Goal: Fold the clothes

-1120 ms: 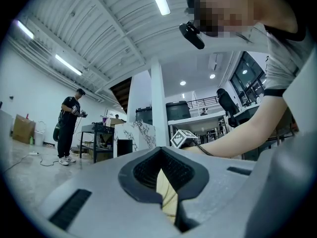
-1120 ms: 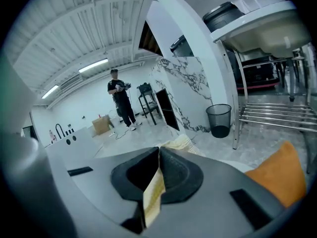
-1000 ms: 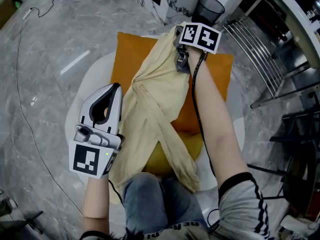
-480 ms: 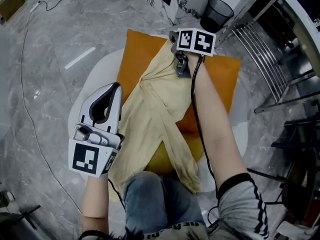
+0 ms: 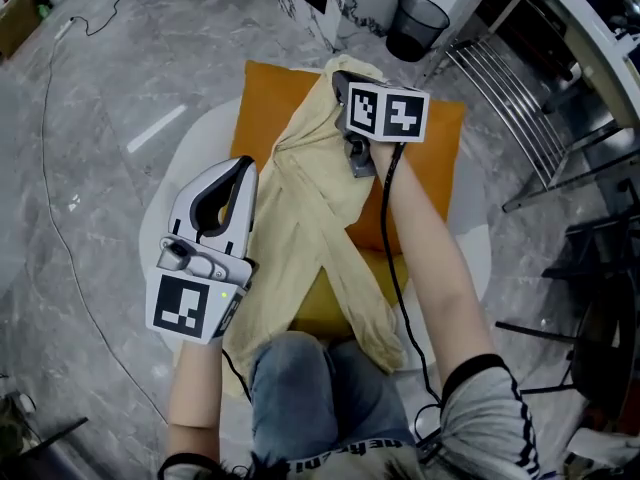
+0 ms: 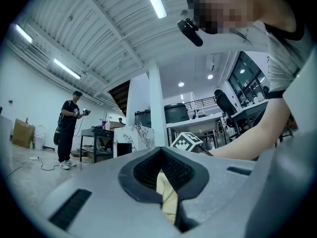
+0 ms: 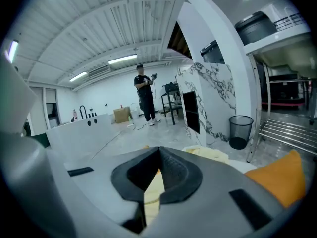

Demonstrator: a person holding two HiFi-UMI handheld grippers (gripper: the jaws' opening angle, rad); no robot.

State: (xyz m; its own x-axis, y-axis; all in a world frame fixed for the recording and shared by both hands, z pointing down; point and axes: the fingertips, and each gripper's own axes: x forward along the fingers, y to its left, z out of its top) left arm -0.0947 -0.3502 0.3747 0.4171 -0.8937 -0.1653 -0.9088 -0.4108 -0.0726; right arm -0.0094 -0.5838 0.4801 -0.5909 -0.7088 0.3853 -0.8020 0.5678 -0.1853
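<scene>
soft pale-yellow garment [image 5: 310,228], wrinkly, draped long over a puffy orange cushion [image 5: 265,108] | left gripper [image 6: 167,195] pinching its cloth | right gripper [image 7: 151,185] jaws just been closing, clamped on cloth too

A lab hall: ribbed ceiling [image 7: 99,24], strip lights [image 6: 153,0], polished stone floor [image 5: 100,88], workbench [image 6: 96,132].
</scene>
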